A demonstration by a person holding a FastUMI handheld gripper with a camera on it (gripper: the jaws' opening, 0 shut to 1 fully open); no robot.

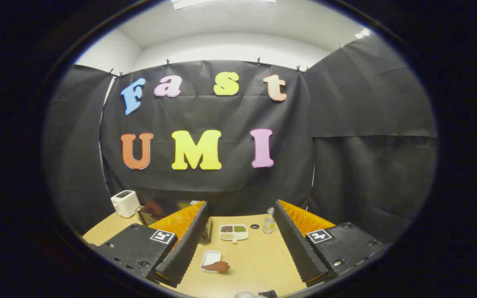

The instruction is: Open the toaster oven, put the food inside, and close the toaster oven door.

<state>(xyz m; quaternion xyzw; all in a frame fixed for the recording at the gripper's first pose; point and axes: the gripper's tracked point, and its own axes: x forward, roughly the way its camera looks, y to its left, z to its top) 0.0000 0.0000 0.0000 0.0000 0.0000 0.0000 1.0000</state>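
Hand-held gripper (238, 244) open above one food piece (218, 267).

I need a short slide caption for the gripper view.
Open gripper above wooden table, brown food on white tray between its fingers.

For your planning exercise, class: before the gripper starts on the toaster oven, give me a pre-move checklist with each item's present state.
1. Gripper fingers open, nothing between them: ok.
2. Toaster oven in view, beyond the left finger: ok.
3. Oven door open or shut: cannot tell, partly hidden.
4. Food lying partly on the small white tray, between the fingers: ok.
5. Sectioned dish and bottle standing apart from the food: ok.
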